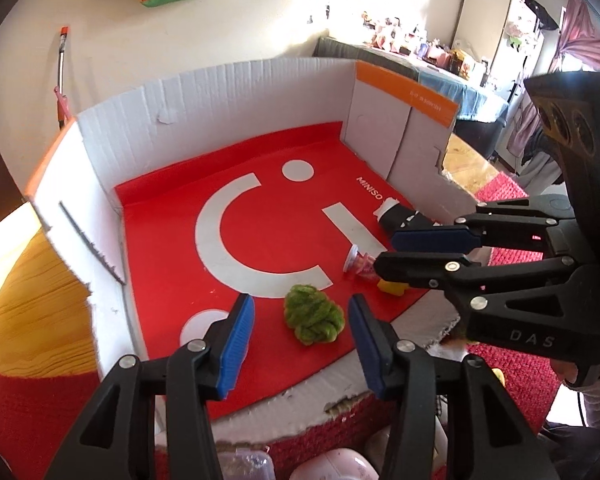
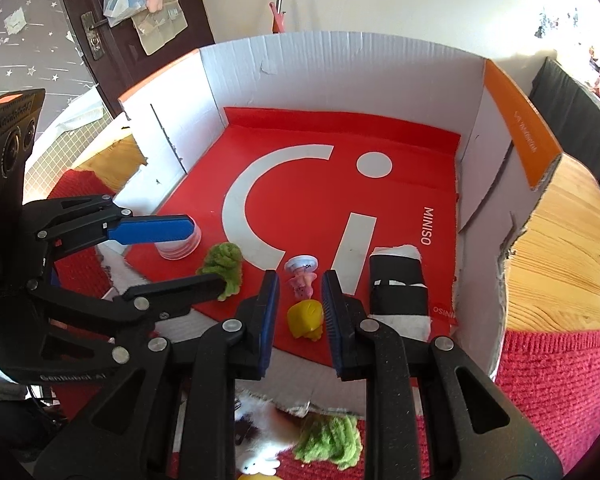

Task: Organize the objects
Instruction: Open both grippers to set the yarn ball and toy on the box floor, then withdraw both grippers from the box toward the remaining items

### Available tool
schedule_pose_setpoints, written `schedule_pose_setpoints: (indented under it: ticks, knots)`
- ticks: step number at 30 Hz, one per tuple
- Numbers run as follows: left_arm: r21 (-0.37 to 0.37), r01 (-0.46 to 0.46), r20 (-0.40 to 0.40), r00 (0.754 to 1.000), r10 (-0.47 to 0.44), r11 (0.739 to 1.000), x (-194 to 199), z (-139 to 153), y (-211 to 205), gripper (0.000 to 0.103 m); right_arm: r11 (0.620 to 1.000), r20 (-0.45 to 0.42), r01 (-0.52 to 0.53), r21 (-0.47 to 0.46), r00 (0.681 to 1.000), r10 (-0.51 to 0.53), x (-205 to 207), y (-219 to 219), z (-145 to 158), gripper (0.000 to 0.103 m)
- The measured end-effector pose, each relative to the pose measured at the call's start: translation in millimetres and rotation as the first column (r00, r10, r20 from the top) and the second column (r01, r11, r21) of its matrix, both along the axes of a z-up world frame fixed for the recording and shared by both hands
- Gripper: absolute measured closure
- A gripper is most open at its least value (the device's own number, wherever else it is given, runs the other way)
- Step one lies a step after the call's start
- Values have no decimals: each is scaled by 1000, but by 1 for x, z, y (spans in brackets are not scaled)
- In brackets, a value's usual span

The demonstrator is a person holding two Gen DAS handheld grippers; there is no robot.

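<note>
Inside a shallow white corrugated cardboard box lined with a red sheet bearing a white smiley mark, set on a wooden tabletop partly under a red knitted cloth. On the red sheet: a fuzzy green yarn ball, lying free between the blue pads of the left tongs, touched by neither. Left tongs parted to a moderate gap, empty. Right tongs narrow, gripping nothing, with a small yellow toy just below the gap and a little pink figurine with a white cap just beyond the tips. Beside the right pad, a black roll wrapped with white bands, near the box's right wall. Close to the left tongs' upper finger in the right wrist view, a stack of clear plastic cups. Outside the box's near edge, a second clump of green yarn and a white plush toy on the red cloth.
</note>
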State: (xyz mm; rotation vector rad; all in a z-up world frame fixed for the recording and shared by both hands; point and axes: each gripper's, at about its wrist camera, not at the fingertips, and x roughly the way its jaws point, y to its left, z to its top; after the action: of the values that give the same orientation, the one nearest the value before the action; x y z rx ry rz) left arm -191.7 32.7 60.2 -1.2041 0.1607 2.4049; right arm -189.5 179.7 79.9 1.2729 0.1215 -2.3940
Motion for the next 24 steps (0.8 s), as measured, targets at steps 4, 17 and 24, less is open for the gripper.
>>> schedule_pose_setpoints:
  ticks: [4, 17, 24]
  knots:
    - [33, -25, -21, 999, 26, 999, 12, 11, -8, 46, 1000, -28, 6, -7, 1000, -7, 11, 2, 10, 82]
    - [117, -128, -140, 980, 144, 985, 65, 45, -32, 25, 999, -198, 23, -23, 980, -27, 67, 7, 51, 34]
    - [149, -218, -178, 954, 243, 965, 90, 46, -50, 11, 997, -256, 66, -30, 964, -72, 98, 12, 55, 23]
